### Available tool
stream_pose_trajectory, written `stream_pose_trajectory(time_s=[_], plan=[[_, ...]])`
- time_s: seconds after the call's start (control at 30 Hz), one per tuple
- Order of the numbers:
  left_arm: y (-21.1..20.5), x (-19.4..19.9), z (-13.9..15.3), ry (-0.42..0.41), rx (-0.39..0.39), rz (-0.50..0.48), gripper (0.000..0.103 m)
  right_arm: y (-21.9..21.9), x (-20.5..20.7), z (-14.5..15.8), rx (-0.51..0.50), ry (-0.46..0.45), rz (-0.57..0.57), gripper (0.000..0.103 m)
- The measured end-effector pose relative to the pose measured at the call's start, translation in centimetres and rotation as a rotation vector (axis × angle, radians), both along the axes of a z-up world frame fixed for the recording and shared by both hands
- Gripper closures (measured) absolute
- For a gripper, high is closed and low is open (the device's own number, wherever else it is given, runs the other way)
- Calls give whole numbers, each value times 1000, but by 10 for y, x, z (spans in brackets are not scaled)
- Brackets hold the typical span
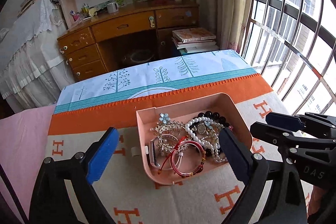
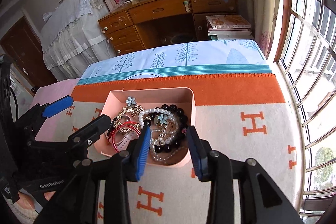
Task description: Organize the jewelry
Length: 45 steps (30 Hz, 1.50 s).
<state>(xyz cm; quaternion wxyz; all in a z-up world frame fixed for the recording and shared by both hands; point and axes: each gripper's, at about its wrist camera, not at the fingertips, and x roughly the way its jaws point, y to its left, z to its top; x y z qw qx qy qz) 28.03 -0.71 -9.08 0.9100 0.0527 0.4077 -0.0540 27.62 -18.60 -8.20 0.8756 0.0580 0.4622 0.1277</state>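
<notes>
While both tools are hanging released over the pink tray (image 1: pixel 145 169), the right tool (image 2: pixel 170 150) is straddling the pearl strand (image 2: pixel 159 140) and should be pinching one strand only. The left tool (image 1: pixel 168 159) is gaping wide across the tray, whose long axis is running away toward the orange blanket (image 1: pixel 88 119) on the bench.

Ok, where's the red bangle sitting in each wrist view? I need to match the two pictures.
Left wrist view: red bangle lies at the near edge of the pink tray, lower centre, between the left gripper's fingers.
Right wrist view: red bangle lies at the tray's left side, left of the right gripper.
Shared landmark: the blue flower clip at the tray's far end.
</notes>
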Motion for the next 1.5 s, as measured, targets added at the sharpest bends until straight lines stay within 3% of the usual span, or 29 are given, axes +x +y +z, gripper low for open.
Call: stream_pose_trajectory(time_s=[0.1, 0.17, 0.43, 0.57, 0.67, 0.77, 0.9, 0.97, 1.03, 1.17, 1.5], plan=[[2, -29, 12, -26, 3, 25, 7, -1, -23, 9, 9, -18, -7, 61], [3, -51, 17, -31, 11, 43, 1, 0, -41, 13, 3, -23, -10, 61], [5, -143, 28, 2, 29, 80, 1, 5, -120, 24, -54, -29, -25, 61], [8, -190, 35, -40, 6, 88, 1, 4, -161, 26, -30, -34, -34, 61], [10, -214, 38, -23, -11, 112, 1, 3, -184, 24, -8, -16, -44, 61], [9, -227, 45, 10, 1, 150, 1, 0, -202, 28, 5, -3, -50, 61], [11, -250, 58, -21, -27, 169, 1, -1, -225, 39, 12, -18, -58, 59], [12, -260, 64, -32, -49, 168, 1, 1, -234, 44, 11, -20, -53, 49], [11, -266, 69, -40, -57, 169, 1, 3, -243, 49, 9, -44, -48, 46], [13, -274, 75, -40, -76, 184, 1, 7, -257, 61, -10, -101, -50, 45], [17, -278, 77, -32, -65, 216, 1, 13, -265, 68, -33, -126, -45, 45]])
